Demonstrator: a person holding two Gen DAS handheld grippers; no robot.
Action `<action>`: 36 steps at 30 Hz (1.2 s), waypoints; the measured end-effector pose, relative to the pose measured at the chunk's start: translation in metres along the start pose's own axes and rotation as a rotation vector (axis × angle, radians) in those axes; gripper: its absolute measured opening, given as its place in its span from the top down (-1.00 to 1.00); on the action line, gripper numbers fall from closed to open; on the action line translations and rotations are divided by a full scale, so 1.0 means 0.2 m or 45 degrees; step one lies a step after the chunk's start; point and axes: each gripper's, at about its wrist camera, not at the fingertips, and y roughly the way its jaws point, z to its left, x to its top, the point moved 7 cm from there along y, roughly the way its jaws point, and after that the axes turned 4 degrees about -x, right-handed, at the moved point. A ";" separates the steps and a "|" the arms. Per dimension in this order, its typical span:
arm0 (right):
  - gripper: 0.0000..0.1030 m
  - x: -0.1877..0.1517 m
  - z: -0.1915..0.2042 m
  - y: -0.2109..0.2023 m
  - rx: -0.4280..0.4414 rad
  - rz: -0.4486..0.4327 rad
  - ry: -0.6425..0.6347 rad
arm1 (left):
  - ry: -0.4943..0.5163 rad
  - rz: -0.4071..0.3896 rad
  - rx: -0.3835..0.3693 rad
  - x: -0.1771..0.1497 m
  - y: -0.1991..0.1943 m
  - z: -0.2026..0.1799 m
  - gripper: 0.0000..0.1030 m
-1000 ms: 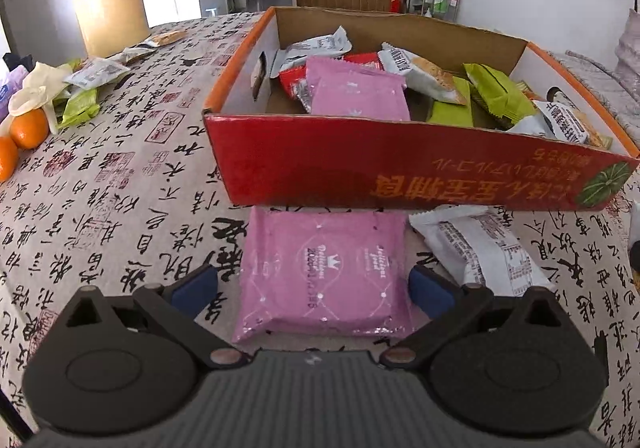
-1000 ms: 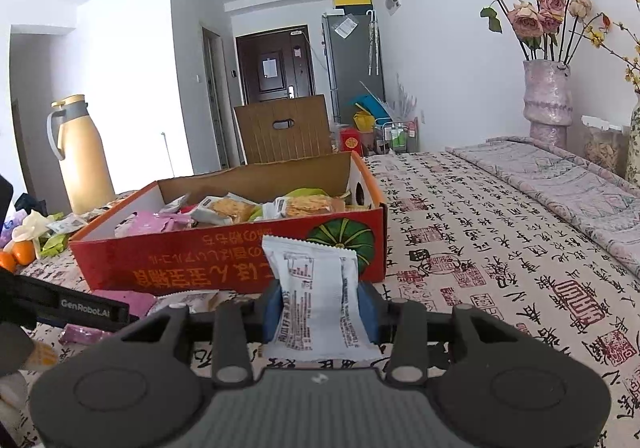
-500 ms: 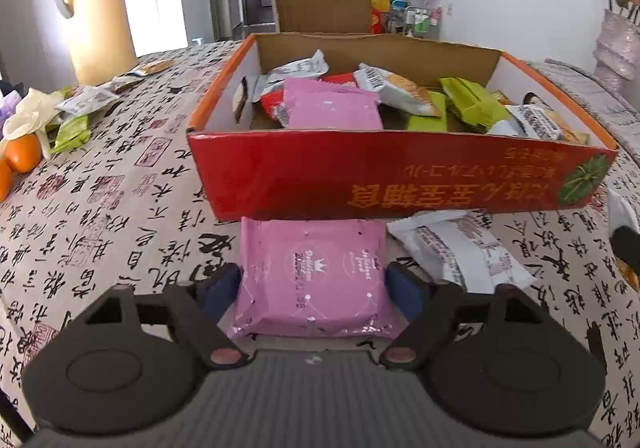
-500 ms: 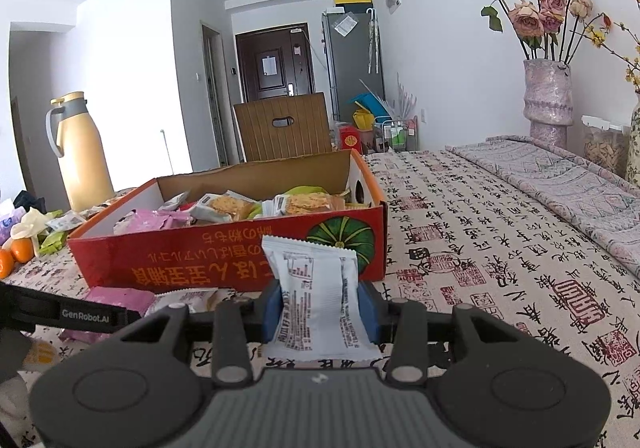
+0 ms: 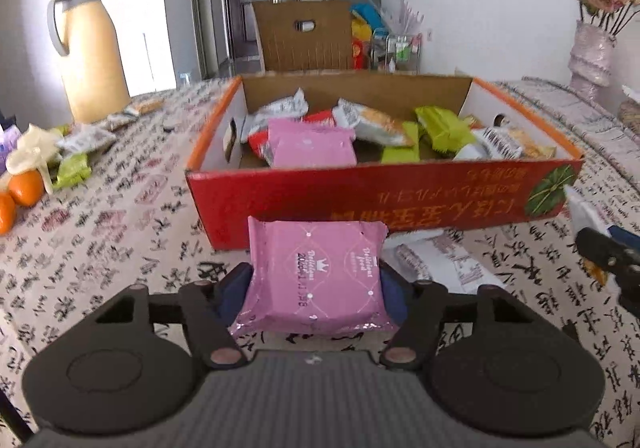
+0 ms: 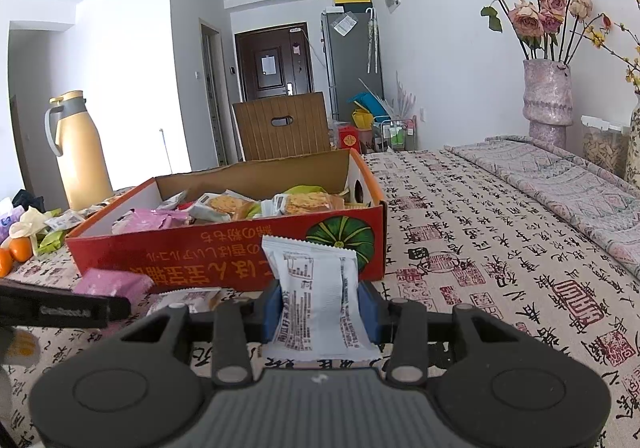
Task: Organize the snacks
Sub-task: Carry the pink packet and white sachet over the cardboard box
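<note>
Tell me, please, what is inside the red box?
Inside the red box lie snack packets: a pink packet, green packets and white cracker packets. Whatever lies beneath them, and the box floor, is covered.

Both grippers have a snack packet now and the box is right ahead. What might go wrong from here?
1. The left gripper, whose jaws have just been closing, pinches the pink packet only by its soft sides; it may buckle or slip on the way.
2. The red box has a tall front wall; a low carry could snag either packet on it.
3. The right gripper holds the white packet near the left one's path; moving together risks a bump.
</note>
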 end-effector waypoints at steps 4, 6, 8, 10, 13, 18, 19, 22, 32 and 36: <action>0.22 0.00 0.00 -0.01 -0.012 -0.020 -0.003 | 0.007 -0.107 -0.014 0.05 -0.12 -0.01 -0.32; 0.23 0.01 0.00 -0.02 -0.018 -0.037 -0.006 | 0.012 -0.143 -0.024 0.08 -0.17 -0.03 -0.32; 0.23 0.03 0.01 -0.04 -0.015 -0.053 -0.010 | 0.018 -0.169 -0.034 0.11 -0.20 -0.05 -0.32; 0.23 0.06 0.02 -0.07 -0.006 -0.072 -0.014 | 0.022 -0.198 -0.040 0.15 -0.23 -0.05 -0.32; 0.23 0.13 0.03 -0.10 0.012 -0.108 -0.017 | 0.018 -0.243 -0.044 0.23 -0.26 -0.06 -0.32; 0.22 0.27 0.07 -0.09 0.027 -0.175 -0.038 | 0.024 -0.300 -0.031 0.35 -0.29 -0.06 -0.32; 0.22 0.30 0.08 -0.08 0.028 -0.185 -0.042 | 0.024 -0.309 -0.027 0.37 -0.29 -0.06 -0.32; 0.22 0.37 0.10 -0.03 0.023 -0.214 -0.074 | 0.021 -0.348 -0.012 0.44 -0.29 -0.07 -0.32; 0.22 0.56 0.19 0.22 0.019 -0.236 -0.114 | -0.024 -0.403 0.051 0.64 -0.16 -0.06 -0.32; 0.23 0.58 0.20 0.32 0.023 -0.221 -0.084 | -0.040 -0.406 0.098 0.66 -0.04 -0.03 -0.32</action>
